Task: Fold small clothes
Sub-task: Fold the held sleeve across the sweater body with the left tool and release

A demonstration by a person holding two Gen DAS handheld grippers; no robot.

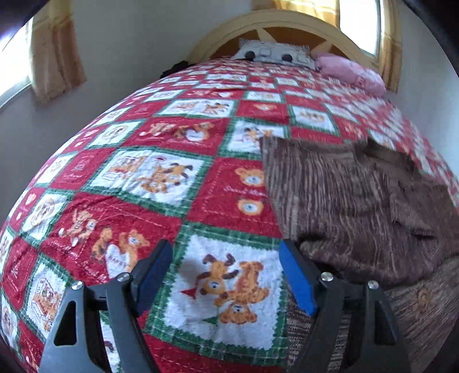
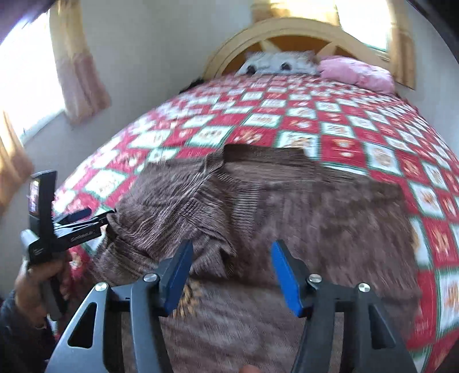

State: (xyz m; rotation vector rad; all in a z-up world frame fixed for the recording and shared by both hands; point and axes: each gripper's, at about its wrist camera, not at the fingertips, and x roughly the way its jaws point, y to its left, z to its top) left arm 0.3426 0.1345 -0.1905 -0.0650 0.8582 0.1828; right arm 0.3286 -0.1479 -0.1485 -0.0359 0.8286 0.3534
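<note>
red-and-white teddy-bear quilt (image 1: 178, 178) covers the bed, with a wooden headboard (image 1: 275, 25) and a pink pillow (image 1: 351, 73) at the far end. from the left wrist, the left gripper (image 1: 225, 272) hovers over the quilt, jaws spread and empty, with the brown knit sweater (image 1: 344, 200) just to its right. from the right wrist, the right gripper (image 2: 231, 275) sits above the sweater (image 2: 287, 206), jaws spread wide; the left gripper (image 2: 94, 218) is at the sweater's left edge.
</note>
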